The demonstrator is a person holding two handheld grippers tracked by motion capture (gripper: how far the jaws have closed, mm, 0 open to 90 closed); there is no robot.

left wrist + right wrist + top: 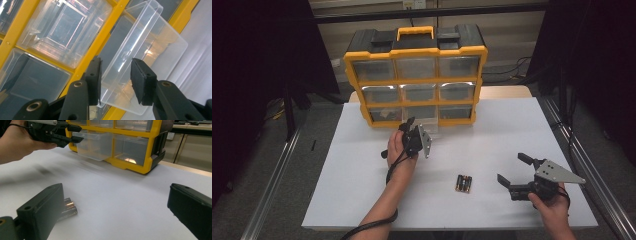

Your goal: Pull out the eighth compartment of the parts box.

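left gripper (412, 129): black body, grey three-cornered plate with screw dots, black cable trailing along bare forearm; jaws matte black, brass-ringed pivot holes; right gripper (511, 171): same build, same grey plate; no sleeves.

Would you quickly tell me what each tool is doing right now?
Left tool: jaws around the clear drawer's front wall; whether they grip it cannot be told.
Right tool: open, holding nothing.

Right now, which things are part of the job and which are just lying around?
Part of the job:
- left gripper, jaws around the drawer's front
- clear plastic drawer, pulled partway out
- yellow-and-black organiser box

Lying about:
- small bundle of batteries on the white table
- right gripper, open, holding nothing
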